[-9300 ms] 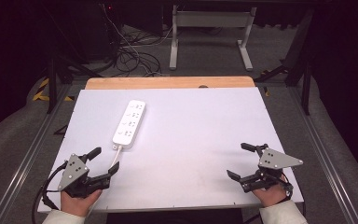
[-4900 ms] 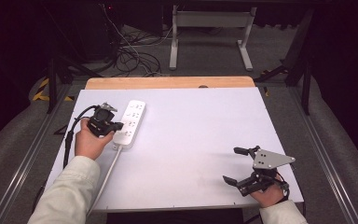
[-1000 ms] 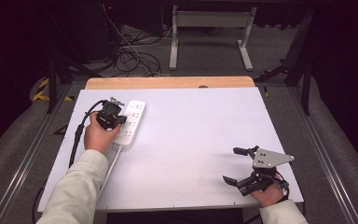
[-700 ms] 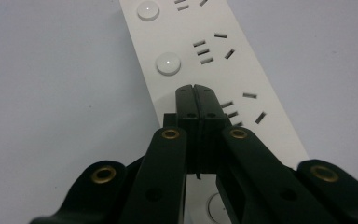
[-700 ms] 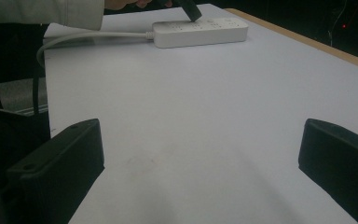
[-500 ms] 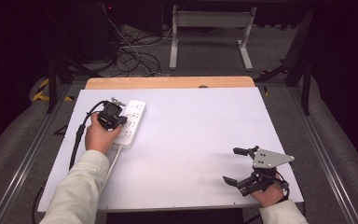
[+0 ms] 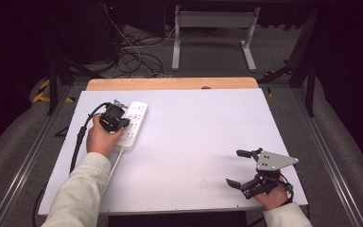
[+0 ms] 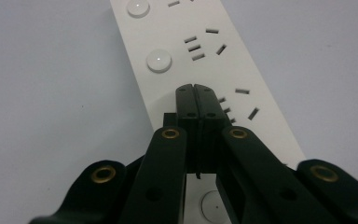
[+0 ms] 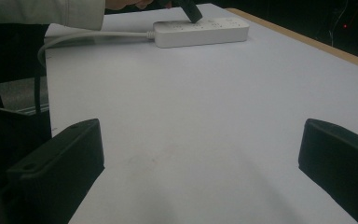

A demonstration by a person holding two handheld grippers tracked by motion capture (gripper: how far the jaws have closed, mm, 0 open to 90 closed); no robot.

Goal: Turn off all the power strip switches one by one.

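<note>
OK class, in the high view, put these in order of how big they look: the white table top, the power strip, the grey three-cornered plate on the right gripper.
1. White table top, by far the largest.
2. Power strip, long and narrow, partly covered by the left gripper.
3. Grey plate on the right gripper, smallest, though it sits nearer the camera.

Black gripper (image 8: 196, 100) with brass rivets, pale sleeve (image 7: 82, 189).

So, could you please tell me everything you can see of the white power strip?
The power strip is a long, flat white bar, plastic by its look, lying on the white table near its far left. Its top carries socket slots and round buttons. A white cable leaves its near end. The left gripper, jaws shut, points down at its top; contact cannot be told.
</note>
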